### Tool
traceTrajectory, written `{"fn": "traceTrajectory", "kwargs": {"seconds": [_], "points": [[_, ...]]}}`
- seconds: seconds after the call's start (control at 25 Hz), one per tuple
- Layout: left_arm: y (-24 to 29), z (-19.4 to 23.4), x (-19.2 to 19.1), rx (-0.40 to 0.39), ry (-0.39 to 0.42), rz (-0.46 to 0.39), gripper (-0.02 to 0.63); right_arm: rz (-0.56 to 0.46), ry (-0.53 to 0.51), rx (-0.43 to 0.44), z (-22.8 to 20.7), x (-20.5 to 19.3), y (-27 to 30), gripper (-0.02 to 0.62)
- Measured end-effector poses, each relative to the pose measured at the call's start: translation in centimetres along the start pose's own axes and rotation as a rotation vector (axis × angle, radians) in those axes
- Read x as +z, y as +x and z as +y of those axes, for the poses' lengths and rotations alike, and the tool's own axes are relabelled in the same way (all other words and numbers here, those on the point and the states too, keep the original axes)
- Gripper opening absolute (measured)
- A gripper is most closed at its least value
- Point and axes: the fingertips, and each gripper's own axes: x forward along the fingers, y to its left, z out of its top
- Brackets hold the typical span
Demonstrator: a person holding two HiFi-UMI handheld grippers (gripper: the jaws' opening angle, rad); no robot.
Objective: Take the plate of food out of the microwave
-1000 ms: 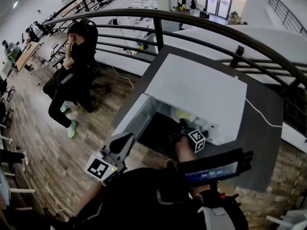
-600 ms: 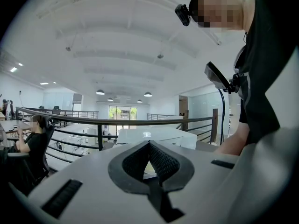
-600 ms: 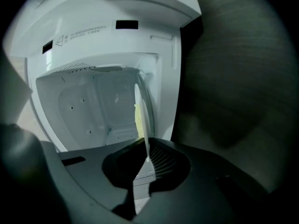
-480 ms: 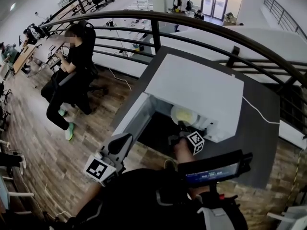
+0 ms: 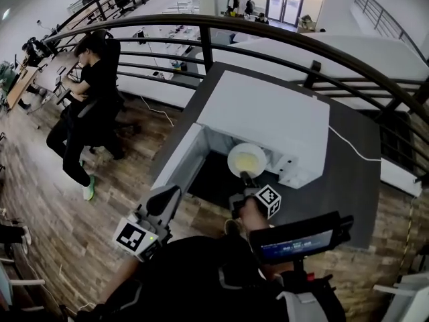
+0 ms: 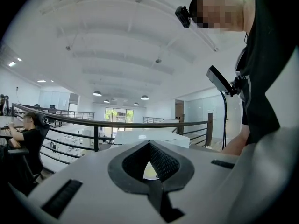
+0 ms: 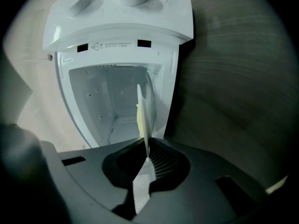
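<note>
Jaws just closed, my right gripper (image 7: 145,160) pinches the plate (image 5: 232,158) by its rim to pull it out; left gripper (image 6: 149,144) is clenched, empty.

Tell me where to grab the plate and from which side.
Pinch the near rim of the plate, coming level from the open front of the microwave. The plate is flat and thin-edged, the food sits mid-plate, and the cavity blocks the far side. The right gripper, jaws just closed, is shut on that rim.

Dark grey table (image 5: 355,193); white microwave (image 5: 268,113) standing open on it; white cable (image 5: 352,151) lying alongside.
</note>
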Motion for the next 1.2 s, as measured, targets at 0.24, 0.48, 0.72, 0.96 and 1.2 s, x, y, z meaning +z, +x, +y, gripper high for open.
{"fn": "traceTrajectory", "kwargs": {"seconds": [0.24,0.48,0.72,0.96,1.2], "points": [[-3.7,-1.3,-0.6,-0.047,-0.018,-0.019,0.005,0.052,-0.006,0.053,1.9,-5.0,-4.3,0.017],[-4.9,-3.2,-0.7,-0.096,-0.03,-0.041,0.005,0.1,-0.017,0.06,3.9,-7.6,-8.3,0.017],[-6.9,-4.0,-1.1,-0.136,-0.033,-0.044,0.005,0.119,-0.031,0.096,6.0,-10.8,-12.0,0.017],[-9.7,-4.5,-2.0,-0.189,-0.046,-0.046,0.005,0.099,-0.054,0.113,7.1,-13.6,-15.7,0.017],[-10.7,-5.0,-3.1,-0.239,-0.056,-0.032,0.005,0.069,-0.057,0.141,8.7,-15.1,-18.6,0.017]]}}
